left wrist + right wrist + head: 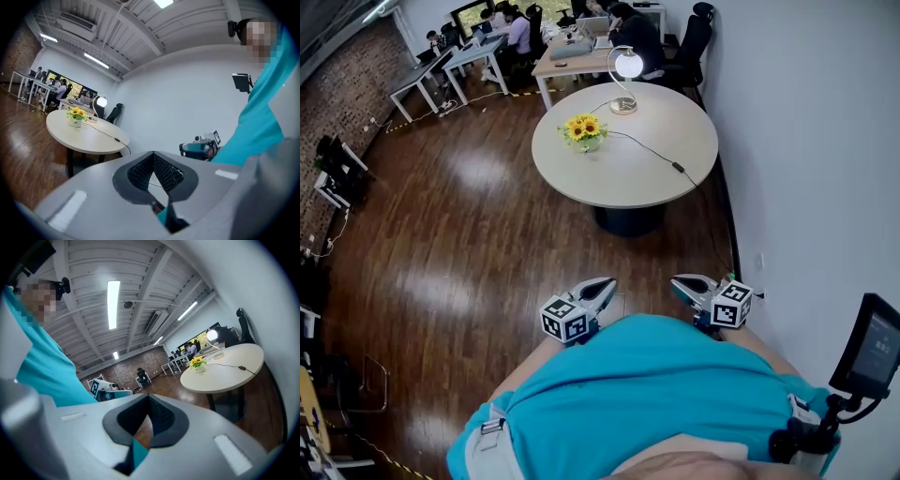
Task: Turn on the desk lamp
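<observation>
The desk lamp [627, 67] stands at the far side of the round white table [619, 173], and its globe is glowing. Its black cord runs across the tabletop to an inline switch [678, 168] near the right rim. Both grippers hang close to my teal shirt, well short of the table. My left gripper [602, 286] and my right gripper [682, 283] are shut with nothing held. The left gripper view shows the shut left gripper [153, 154], with the lit lamp [100, 101] far off. In the right gripper view the right gripper [149, 397] is also shut, and the lamp [212, 335] is distant.
A vase of sunflowers [584, 130] sits on the table left of the cord. A white wall runs along the right. A small screen on a stand [872, 347] is at my right. Desks with seated people [520, 33] fill the back. Wooden floor lies between me and the table.
</observation>
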Motion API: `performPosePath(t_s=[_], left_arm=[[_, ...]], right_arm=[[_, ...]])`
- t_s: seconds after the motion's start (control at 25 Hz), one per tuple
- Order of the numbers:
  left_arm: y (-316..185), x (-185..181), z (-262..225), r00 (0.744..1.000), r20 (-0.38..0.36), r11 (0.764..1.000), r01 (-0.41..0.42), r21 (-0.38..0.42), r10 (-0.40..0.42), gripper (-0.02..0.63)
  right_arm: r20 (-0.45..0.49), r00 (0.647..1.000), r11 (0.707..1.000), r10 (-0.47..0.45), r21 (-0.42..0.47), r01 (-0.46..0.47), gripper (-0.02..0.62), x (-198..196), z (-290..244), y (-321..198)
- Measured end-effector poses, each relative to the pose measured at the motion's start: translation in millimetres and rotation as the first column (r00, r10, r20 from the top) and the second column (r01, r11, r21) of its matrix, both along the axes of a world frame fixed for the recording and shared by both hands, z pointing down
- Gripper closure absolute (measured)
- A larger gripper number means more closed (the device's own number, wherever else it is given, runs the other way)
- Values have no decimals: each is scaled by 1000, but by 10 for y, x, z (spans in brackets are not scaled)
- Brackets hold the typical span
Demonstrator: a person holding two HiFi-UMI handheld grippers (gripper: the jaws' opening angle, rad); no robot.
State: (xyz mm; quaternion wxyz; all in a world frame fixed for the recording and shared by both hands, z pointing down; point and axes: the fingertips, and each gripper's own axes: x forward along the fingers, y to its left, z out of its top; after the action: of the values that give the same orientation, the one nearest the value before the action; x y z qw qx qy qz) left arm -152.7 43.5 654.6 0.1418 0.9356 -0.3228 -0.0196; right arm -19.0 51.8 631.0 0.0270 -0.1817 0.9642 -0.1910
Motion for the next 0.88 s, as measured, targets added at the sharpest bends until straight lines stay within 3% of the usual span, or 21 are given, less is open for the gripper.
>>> performPosePath(t_s=[0.16, 0.32, 0.52, 0.88], left_arm=[[78, 93, 27, 1000, 12, 1000, -10, -11, 10, 583], [50, -47, 98, 1000, 4, 999, 6, -37, -6, 583], [-12, -294, 106, 1000, -8, 999, 11, -37, -12, 583], [-79, -457, 56, 1000, -17, 1000, -12, -28, 12, 583]], right_arm=[[37, 999, 999, -30, -13, 31, 594, -51, -77, 53], [54, 997, 996, -53, -73, 57, 594, -201, 20, 26], [-5, 998, 997, -67, -35, 67, 594, -467, 78, 69], [-1, 999, 999, -35, -36, 35, 594, -619, 59, -11]])
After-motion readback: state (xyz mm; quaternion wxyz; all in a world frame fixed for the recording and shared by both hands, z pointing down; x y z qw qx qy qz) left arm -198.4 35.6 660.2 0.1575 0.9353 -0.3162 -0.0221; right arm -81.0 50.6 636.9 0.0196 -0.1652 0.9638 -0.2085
